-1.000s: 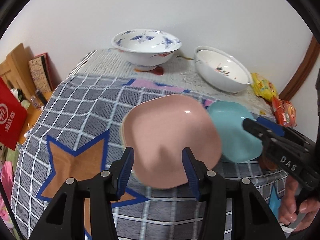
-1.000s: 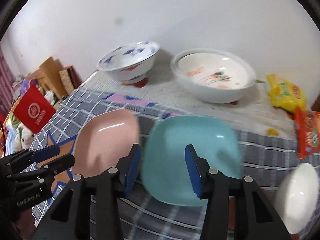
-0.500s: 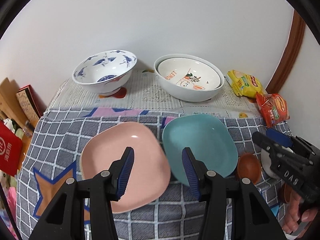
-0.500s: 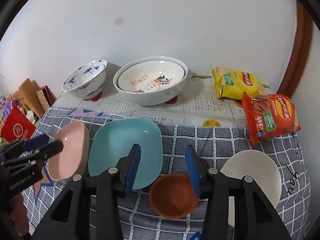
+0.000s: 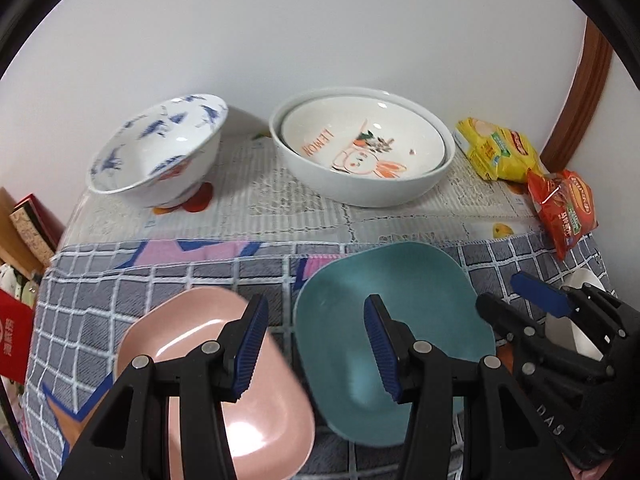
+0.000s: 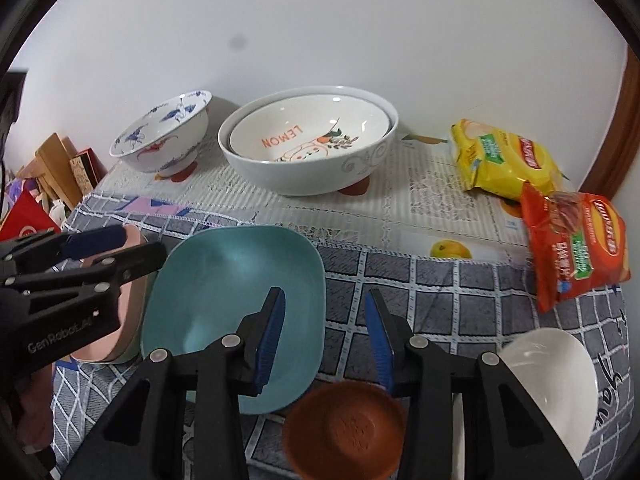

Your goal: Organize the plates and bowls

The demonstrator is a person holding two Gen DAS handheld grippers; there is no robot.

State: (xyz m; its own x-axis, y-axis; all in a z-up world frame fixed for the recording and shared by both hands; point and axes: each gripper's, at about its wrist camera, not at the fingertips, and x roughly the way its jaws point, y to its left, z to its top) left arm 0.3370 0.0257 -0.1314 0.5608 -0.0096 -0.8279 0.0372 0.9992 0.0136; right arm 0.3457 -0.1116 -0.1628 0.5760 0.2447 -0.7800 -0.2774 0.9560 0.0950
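Both tools have swung rightward across the counter (image 6: 460, 216). A second ago the left tool (image 5: 316, 344) framed the pink plate (image 5: 208, 364) between its fingers; now that plate lies under its left finger and the teal plate (image 5: 400, 320) under its right, with the bare gap over the cloth between them. Its jaws stand partly open, empty. The right tool (image 6: 324, 340), earlier centred on the teal plate (image 6: 224, 288), now has that plate at its left finger and the small brown bowl (image 6: 348, 428) just below its tips, the white bowl (image 6: 556, 376) off its right side. Its jaws are closing with nothing between them. Ahead of both tools the lemon bowl (image 6: 304, 140) sits nested in a larger white bowl (image 6: 320, 176), the blue-patterned bowl (image 6: 164, 136) to their left.

Judgement: nothing lifted yet; the shift suggests attention has passed from the plates to the small bowls, the brown one likeliest next.
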